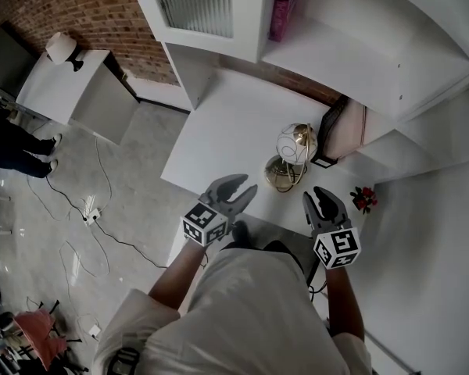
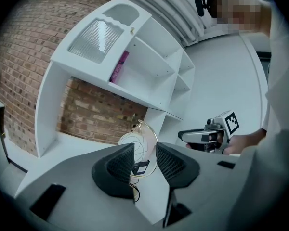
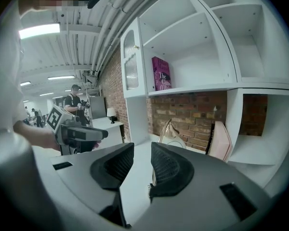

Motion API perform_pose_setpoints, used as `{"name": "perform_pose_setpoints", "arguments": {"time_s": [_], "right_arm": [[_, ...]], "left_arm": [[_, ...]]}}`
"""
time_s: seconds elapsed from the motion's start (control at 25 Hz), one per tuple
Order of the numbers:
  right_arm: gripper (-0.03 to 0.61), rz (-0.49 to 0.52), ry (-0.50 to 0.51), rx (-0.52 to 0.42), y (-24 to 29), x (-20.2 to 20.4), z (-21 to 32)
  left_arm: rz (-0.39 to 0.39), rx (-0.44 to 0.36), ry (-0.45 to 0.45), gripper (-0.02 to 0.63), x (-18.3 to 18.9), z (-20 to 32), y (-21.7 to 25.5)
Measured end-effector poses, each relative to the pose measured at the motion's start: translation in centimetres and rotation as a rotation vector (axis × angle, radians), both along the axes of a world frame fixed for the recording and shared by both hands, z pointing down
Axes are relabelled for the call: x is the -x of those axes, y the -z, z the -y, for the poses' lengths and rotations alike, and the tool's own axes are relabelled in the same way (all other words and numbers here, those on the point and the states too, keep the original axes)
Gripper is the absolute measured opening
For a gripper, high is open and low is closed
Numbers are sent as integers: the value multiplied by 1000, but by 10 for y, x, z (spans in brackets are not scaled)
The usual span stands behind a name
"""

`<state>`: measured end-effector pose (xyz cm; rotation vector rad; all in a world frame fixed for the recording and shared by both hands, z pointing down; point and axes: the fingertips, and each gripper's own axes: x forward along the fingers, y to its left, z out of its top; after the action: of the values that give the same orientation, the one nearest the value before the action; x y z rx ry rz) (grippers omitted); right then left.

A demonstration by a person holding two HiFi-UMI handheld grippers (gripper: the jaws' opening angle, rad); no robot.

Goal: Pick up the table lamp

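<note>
So the left gripper point(image 1: 236, 199) and right gripper point(image 1: 320, 203) sit near the brass globe table lamp point(image 1: 296, 145) on the white desk point(image 1: 227, 123), both jaws partway apart, gripping nothing.

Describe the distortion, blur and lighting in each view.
Head view: even light, sharp, a glint on the table lamp. Left gripper view: fisheye bows the shelf unit, corners go black. Right gripper view: same fisheye, ceiling light strip blown out.

L tongs point(image 1: 247, 186) + R tongs point(image 1: 311, 197) side by side, pointing fwd, tilted slightly down, jaws apart, nothing gripped
</note>
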<state>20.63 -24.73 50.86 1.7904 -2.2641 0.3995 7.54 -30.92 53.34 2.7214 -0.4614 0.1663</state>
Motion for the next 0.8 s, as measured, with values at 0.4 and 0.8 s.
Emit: {"name": "perform_pose_setpoints", "arguments": {"time_s": [0.4,0.8], "right_arm": [[130,17,46,62,-24,-11,15],[145,75,180,119,-46,-21,45]], "left_arm": [[16,34,59,161,-7,11,-19],[27,102,146,161,-30,10,-44]]}}
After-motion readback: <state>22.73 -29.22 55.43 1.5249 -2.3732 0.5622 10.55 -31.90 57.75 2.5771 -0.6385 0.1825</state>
